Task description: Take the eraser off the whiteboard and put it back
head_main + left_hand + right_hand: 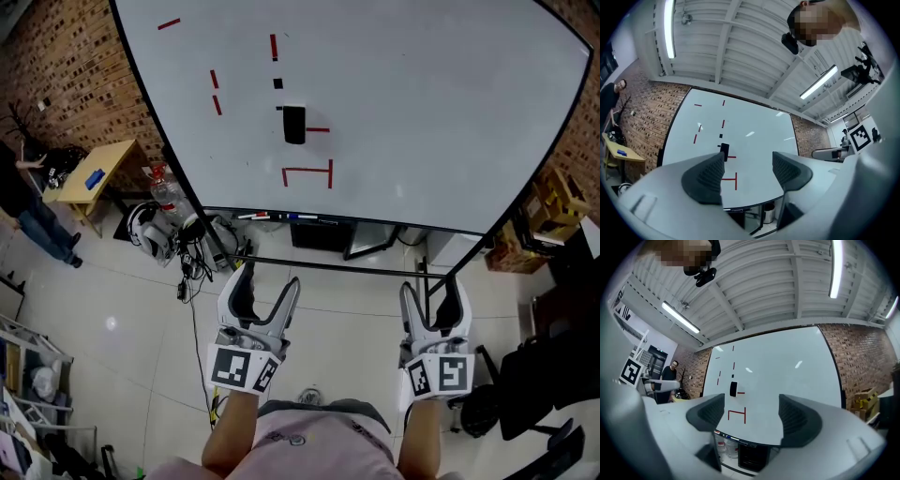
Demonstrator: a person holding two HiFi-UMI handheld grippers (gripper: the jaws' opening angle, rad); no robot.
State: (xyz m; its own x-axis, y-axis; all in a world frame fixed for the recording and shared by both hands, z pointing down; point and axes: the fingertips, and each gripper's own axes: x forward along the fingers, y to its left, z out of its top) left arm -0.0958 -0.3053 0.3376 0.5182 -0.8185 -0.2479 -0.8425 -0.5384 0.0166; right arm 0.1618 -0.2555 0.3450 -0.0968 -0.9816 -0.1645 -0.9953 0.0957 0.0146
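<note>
A black eraser (293,124) sticks to the whiteboard (422,103) among red marker lines. It also shows as a small dark block, the eraser (724,150) in the left gripper view and the eraser (733,389) in the right gripper view. My left gripper (266,287) and right gripper (434,292) hang side by side over the floor, well short of the board. Both stand open with nothing between the jaws, the left gripper (746,174) and right gripper (752,417) pointing at the board.
The board's marker tray (291,217) holds several pens. A black stand bar (328,265) runs below it. Bottles and bags (164,225) sit at lower left, a wooden desk (89,176) and a person (28,211) further left, cardboard boxes (548,202) and a black chair (539,375) at right.
</note>
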